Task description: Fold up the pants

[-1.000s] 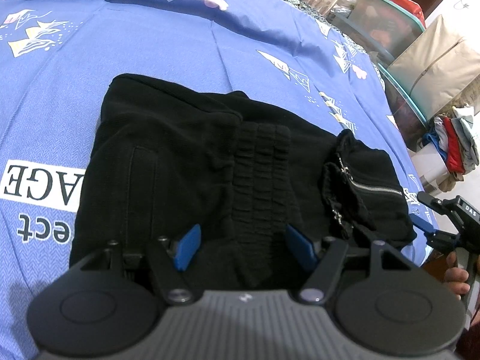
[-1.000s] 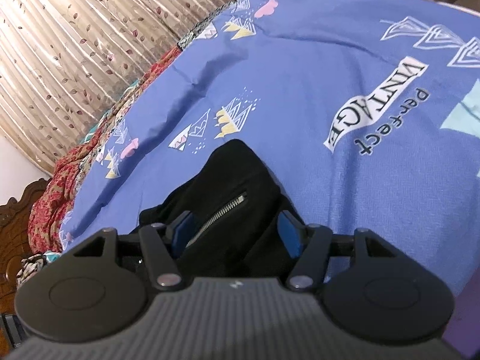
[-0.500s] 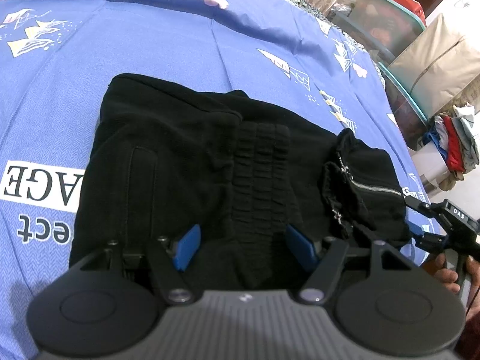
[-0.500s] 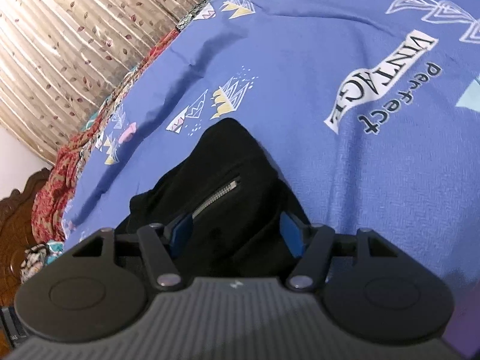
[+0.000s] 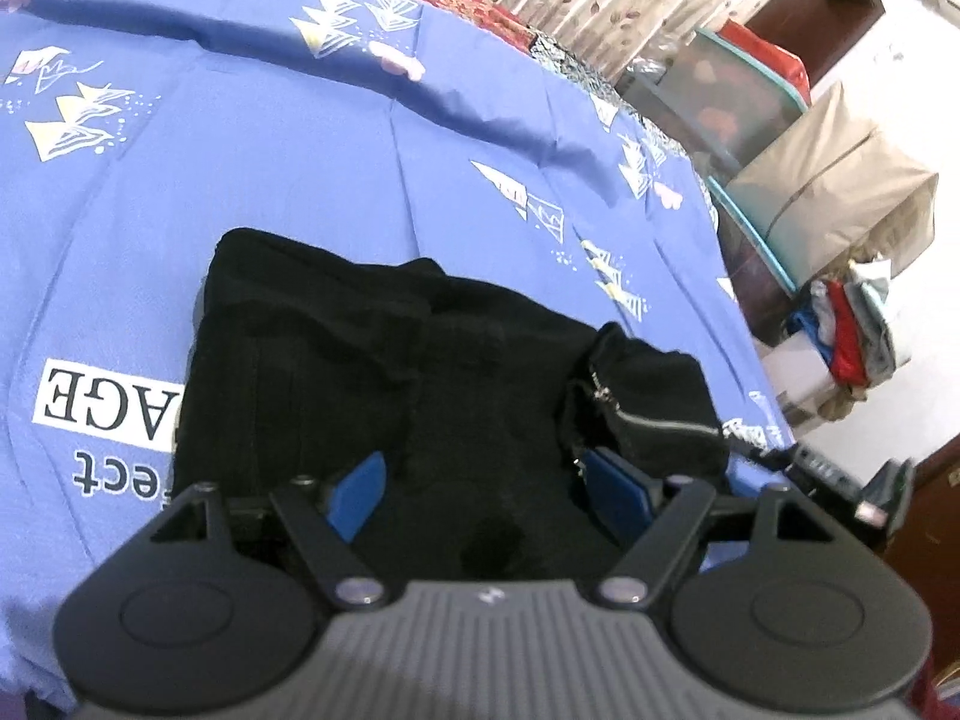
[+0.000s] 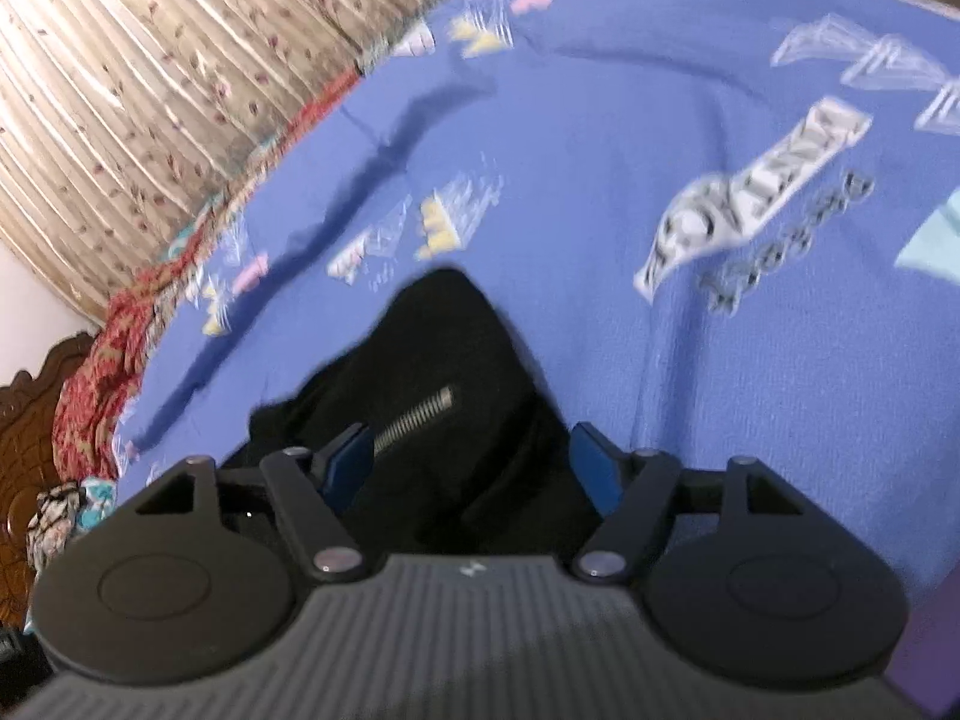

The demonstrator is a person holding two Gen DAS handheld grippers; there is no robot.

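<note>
Black pants (image 5: 384,396) folded into compact bundle on blue bedsheet (image 5: 300,150), near its front edge.
Soft, limp, thick layers w/ metal zipper (image 5: 648,420): likely slumps if lifted by one edge; grip through stacked layers. Left gripper (image 5: 486,489), right gripper (image 6: 474,462): jaws opening, fabric between, unclamped.
</note>
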